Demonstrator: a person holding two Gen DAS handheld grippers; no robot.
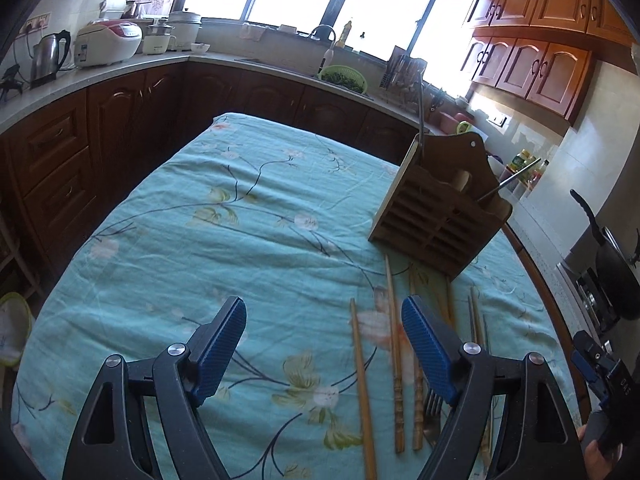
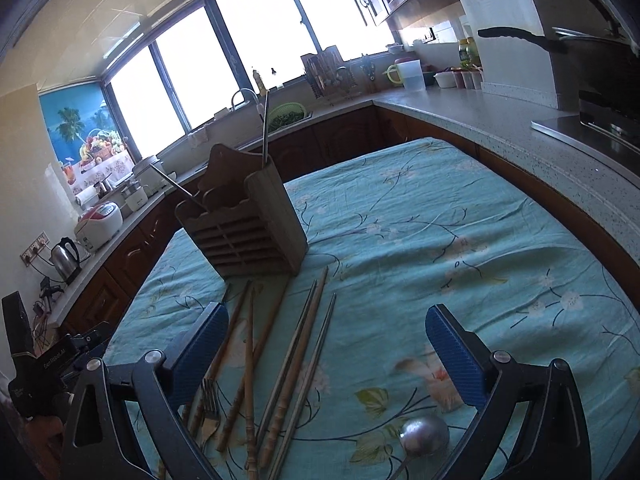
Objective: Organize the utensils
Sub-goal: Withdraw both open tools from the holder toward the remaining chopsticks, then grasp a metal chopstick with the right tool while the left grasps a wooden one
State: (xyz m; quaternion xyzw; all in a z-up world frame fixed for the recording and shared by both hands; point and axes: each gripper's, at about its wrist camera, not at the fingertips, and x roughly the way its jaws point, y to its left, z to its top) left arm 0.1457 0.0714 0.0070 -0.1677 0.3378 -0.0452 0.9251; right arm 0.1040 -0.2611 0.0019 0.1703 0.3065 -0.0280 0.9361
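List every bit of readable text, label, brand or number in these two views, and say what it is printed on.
"GenRobot.AI": white print on the black body of the left gripper, seen at the left edge of the right wrist view.
White print on the right gripper in the left wrist view: upside down and too blurred to read.
Rice cooker panel: too small to read.
Bottles on the counter: labels too small to read.
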